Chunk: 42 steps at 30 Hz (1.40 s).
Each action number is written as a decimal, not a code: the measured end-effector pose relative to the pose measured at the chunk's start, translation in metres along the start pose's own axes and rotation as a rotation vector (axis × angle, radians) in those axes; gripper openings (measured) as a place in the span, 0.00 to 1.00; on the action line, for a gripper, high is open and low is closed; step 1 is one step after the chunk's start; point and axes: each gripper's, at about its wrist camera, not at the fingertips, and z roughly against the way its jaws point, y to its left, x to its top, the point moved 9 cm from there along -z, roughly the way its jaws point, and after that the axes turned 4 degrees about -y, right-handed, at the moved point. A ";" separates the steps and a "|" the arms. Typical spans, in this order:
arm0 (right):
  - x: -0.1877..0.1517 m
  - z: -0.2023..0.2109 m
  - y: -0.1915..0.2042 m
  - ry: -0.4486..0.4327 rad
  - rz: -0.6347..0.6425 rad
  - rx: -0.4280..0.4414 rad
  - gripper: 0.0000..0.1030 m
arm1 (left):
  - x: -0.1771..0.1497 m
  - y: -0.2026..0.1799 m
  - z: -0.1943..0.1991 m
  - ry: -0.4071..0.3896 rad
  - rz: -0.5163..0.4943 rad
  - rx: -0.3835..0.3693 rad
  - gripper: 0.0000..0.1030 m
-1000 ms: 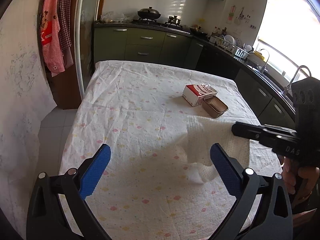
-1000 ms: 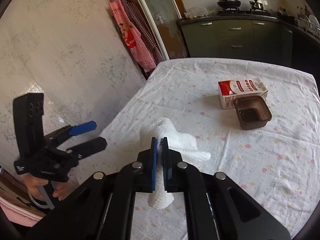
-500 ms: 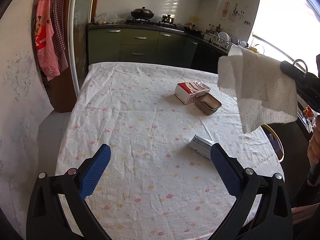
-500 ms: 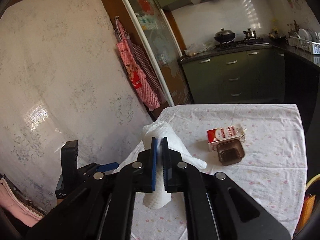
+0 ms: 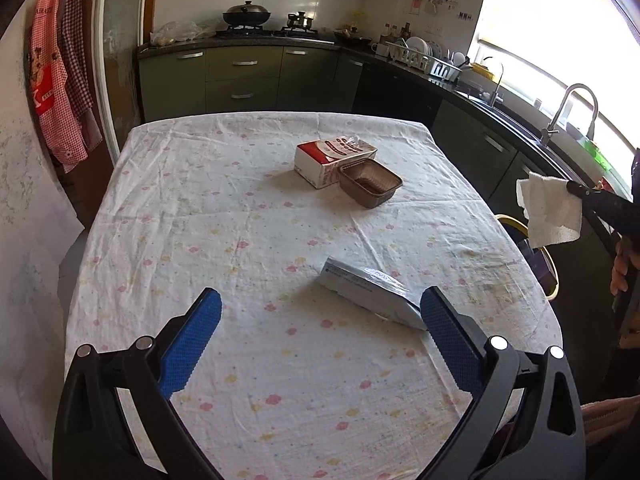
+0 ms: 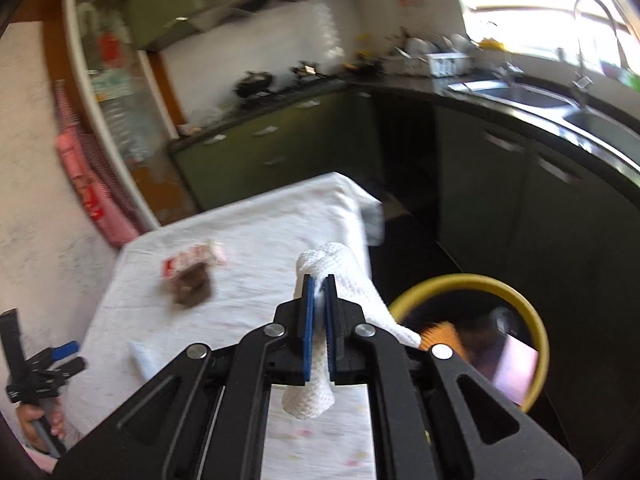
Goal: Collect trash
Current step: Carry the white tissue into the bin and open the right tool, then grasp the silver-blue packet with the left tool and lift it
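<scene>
- Now, left wrist view: left gripper (image 5: 318,322) spread wide, empty, above the tablecloth (image 5: 224,216). Flat packet (image 5: 368,294) lies just ahead, toward the right jaw, long axis slanting across the gap. Carton (image 5: 334,156) and brown tray (image 5: 370,182) further ahead.
- Right wrist view: right gripper (image 6: 319,330) pinching a paper towel (image 6: 340,276). Yellow-rimmed bin (image 6: 472,330) sits ahead-right of the jaws, below; right hand nearer it.

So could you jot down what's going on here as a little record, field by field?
right gripper: shut on a white paper towel, off the table's edge
bin: yellow-rimmed, on the floor beside the table, already holding trash
left gripper: open, empty, above the tablecloth
on the table: red-and-white carton, brown tray touching it, silvery packet
</scene>
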 end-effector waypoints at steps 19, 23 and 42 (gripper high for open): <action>-0.051 -0.015 -0.098 0.019 -0.113 -0.202 0.39 | 0.000 -0.058 -0.031 0.056 -0.144 -0.061 0.95; -0.054 -0.015 -0.069 0.031 -0.074 -0.140 0.41 | -0.006 -0.065 -0.043 0.110 -0.119 -0.088 0.95; -0.069 -0.038 0.001 0.085 -0.035 0.096 0.44 | -0.020 -0.056 -0.118 0.303 0.073 0.096 0.84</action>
